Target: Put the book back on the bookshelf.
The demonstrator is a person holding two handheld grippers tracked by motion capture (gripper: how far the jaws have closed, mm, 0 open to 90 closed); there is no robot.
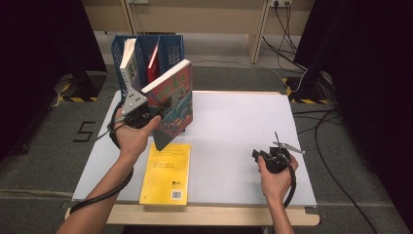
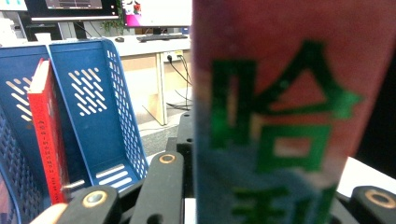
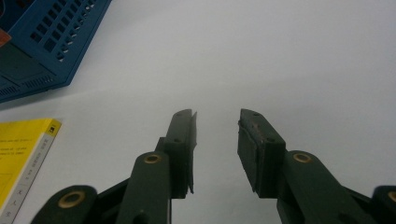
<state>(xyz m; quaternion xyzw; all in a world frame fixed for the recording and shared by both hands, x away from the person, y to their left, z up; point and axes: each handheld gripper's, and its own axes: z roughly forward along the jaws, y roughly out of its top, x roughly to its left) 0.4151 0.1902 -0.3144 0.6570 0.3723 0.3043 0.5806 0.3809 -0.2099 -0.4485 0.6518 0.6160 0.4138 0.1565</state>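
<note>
A book (image 1: 174, 100) is held upright and clear of the tabletop (image 1: 234, 131), near its far left corner, clamped between the jaws of the left gripper (image 1: 146, 113); in the left gripper view its spine (image 2: 280, 116) stands close before the camera. Just behind it, at that far left corner, stands the blue rack (image 1: 146, 53), with a white book (image 1: 128, 61) in its left slot and a red book (image 1: 153, 58) in the middle one. The step in hand is judged to be the carrying of the book to the rack. Next, the book must be lifted over the rack's front lip, lined up with the free right slot (image 2: 100, 126) and lowered before release. The right gripper (image 1: 275, 157) is rested near the right edge, jaws apart and empty. A yellow book (image 1: 166, 173) lies flat at the near edge.
</note>
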